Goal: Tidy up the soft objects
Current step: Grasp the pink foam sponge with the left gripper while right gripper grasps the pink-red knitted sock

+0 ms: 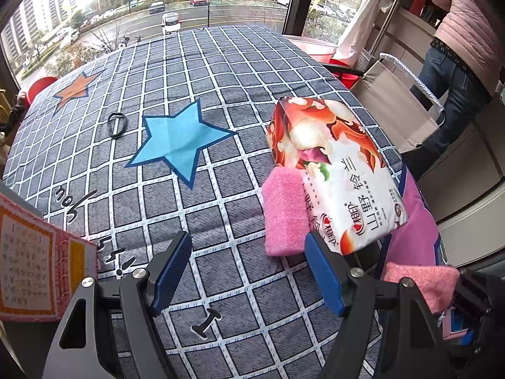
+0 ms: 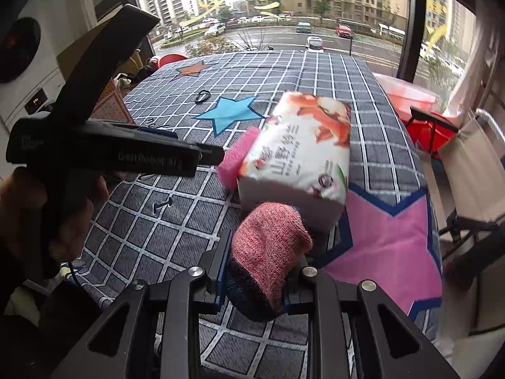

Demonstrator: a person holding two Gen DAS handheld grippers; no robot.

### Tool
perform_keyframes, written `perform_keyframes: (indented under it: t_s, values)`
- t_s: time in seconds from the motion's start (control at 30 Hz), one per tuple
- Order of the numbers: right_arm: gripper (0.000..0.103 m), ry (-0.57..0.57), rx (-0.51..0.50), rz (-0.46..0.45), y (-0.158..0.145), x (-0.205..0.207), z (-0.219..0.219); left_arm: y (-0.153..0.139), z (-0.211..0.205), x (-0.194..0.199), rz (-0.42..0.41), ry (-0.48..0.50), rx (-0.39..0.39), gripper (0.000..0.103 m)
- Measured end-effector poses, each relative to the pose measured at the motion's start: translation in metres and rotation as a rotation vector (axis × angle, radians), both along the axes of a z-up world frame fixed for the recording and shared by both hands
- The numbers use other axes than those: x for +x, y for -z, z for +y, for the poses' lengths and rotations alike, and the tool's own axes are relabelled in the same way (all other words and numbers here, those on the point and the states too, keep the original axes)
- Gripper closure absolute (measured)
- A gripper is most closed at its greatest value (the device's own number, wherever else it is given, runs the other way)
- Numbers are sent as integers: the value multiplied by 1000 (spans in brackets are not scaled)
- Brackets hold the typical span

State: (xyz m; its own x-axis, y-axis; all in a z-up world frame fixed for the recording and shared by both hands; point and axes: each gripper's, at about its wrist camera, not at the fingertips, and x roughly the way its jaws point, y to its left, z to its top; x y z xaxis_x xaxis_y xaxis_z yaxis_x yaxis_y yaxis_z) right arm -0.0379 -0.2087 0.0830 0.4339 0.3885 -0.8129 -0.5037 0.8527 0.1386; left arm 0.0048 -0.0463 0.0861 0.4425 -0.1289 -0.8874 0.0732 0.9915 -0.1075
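My right gripper [image 2: 263,268] is shut on a pink-red knitted cloth [image 2: 271,243], which bulges up between its jaws, just in front of a tissue pack [image 2: 303,151]. A pink sponge [image 2: 240,154] lies against the pack's left side. My left gripper [image 1: 249,268] is open over the checked tablecloth [image 1: 195,208] with nothing between its blue pads [image 1: 170,271]. The sponge [image 1: 284,211] and the tissue pack [image 1: 334,170] sit just beyond its right finger. In the left wrist view the knitted cloth [image 1: 423,281] shows at the lower right, in the right gripper [image 1: 457,287]. A black hair tie [image 1: 116,124] lies far left of a blue star [image 1: 180,139].
A pink star patch [image 2: 388,246] lies under and right of the tissue pack. A red patterned cloth [image 1: 31,268] sits at the table's left edge. Red tubs [image 2: 407,94] and a chair stand beyond the right edge. A person [image 1: 457,50] stands at the far right. A hand [image 2: 47,208] holds the left gripper [image 2: 208,154].
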Motion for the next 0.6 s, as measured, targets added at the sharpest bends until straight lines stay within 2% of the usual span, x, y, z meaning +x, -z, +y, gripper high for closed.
perform_keyframes:
  t_s: [0.17,0.27,0.3,0.33,0.37,0.4,0.43,0.47,0.5,0.53,0.6]
  values:
    - [78,36,62,44,10,-5,-16,7,-14,1,8,46,-2,26]
    - [78,30,73,44,9,-8,-18,22,-15,11,24,15,101,26]
    - [78,28,82,44,9,-8,-18,29,-11,15,44,-7,132,40]
    - [78,26,90,44,10,-8,-18,32,-4,17,61,-7,69,54]
    - [78,26,101,42,9,-9,-19,33,3,18,82,-7,-36,69]
    - [78,25,110,41,10,-10,-19,33,7,20,100,-8,-102,80]
    - [78,21,113,44,11,-11,-19,31,6,21,98,-20,-71,80]
    - [78,19,109,47,14,-11,-18,30,3,23,83,-24,-7,79]
    - [78,18,101,51,17,-11,-16,31,0,25,75,-19,34,74]
    - [78,19,94,55,20,-11,-14,32,-3,26,76,-10,38,70]
    - [78,21,95,68,27,-10,-11,38,-3,30,90,-9,38,71]
